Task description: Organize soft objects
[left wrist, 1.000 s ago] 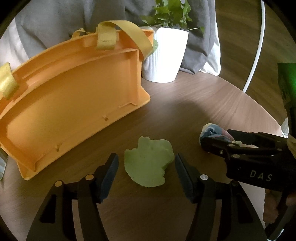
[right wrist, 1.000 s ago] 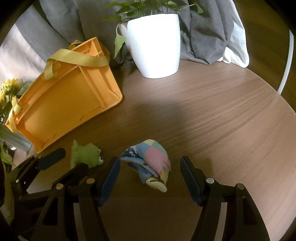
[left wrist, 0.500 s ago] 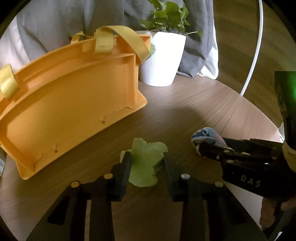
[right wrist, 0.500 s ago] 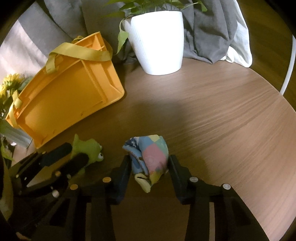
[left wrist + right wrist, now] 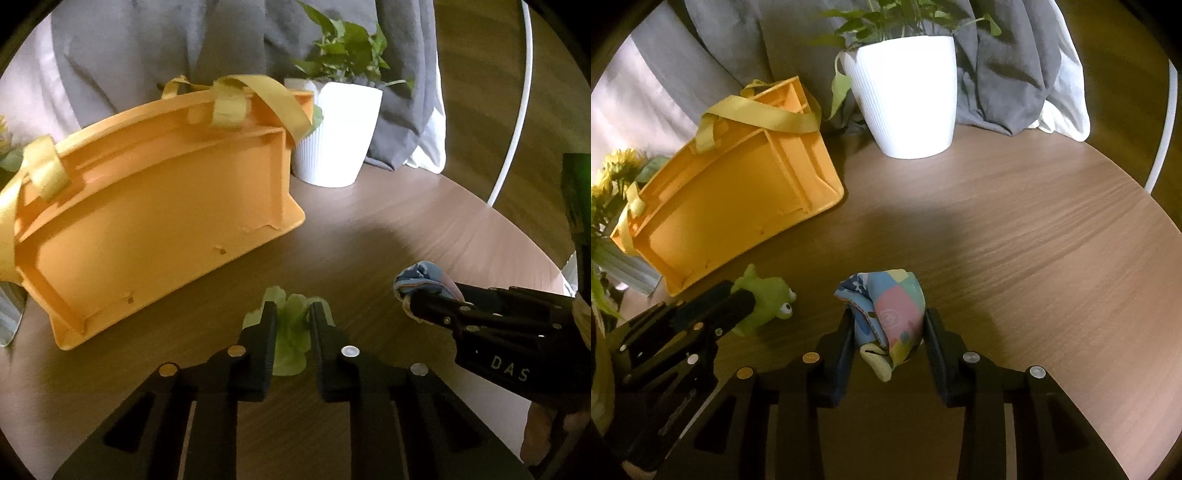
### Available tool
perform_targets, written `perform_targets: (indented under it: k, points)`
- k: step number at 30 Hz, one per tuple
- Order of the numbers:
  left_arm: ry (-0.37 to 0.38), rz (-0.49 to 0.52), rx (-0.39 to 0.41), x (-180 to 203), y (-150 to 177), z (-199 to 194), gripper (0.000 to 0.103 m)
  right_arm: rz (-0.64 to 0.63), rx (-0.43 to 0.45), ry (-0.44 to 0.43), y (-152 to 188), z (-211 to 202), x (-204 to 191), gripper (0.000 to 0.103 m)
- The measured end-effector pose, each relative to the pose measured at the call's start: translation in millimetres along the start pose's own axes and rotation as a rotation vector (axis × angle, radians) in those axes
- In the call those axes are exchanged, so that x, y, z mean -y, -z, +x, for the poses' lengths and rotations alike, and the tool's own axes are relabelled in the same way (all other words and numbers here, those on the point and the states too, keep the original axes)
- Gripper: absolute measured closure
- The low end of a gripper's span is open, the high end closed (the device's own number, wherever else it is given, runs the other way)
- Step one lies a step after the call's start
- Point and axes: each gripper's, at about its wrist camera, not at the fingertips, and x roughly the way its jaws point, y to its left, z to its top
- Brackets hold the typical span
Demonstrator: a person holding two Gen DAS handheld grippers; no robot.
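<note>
A: Left gripper (image 5: 291, 314) jaws closing onto the soft green plush frog (image 5: 764, 301) on the round wooden table (image 5: 1015, 229); right gripper (image 5: 888, 325) clamped on the pastel patchwork fabric toy (image 5: 890, 306).

B: Suggest both squeezes firm before lifting toward the orange plastic basket (image 5: 147, 221); plush compresses, may slip.

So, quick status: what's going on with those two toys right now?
Left hand-held gripper closing on green frog toy. Right hand-held gripper shut on patchwork plush. Orange bag beyond; nothing between.

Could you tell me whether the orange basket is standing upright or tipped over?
Tipped over. The orange basket lies on its side on the table, its ribbed underside facing the cameras and its yellow strap draped across the upper edge.
</note>
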Motion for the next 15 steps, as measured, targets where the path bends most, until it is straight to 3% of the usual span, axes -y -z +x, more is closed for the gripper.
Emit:
perform_targets:
  k: [15]
  points:
    - [-0.020,-0.033,0.065,-6,-7,-31,0.088,-0.031,0.048,-0.025,-6,-17,-11,0.066]
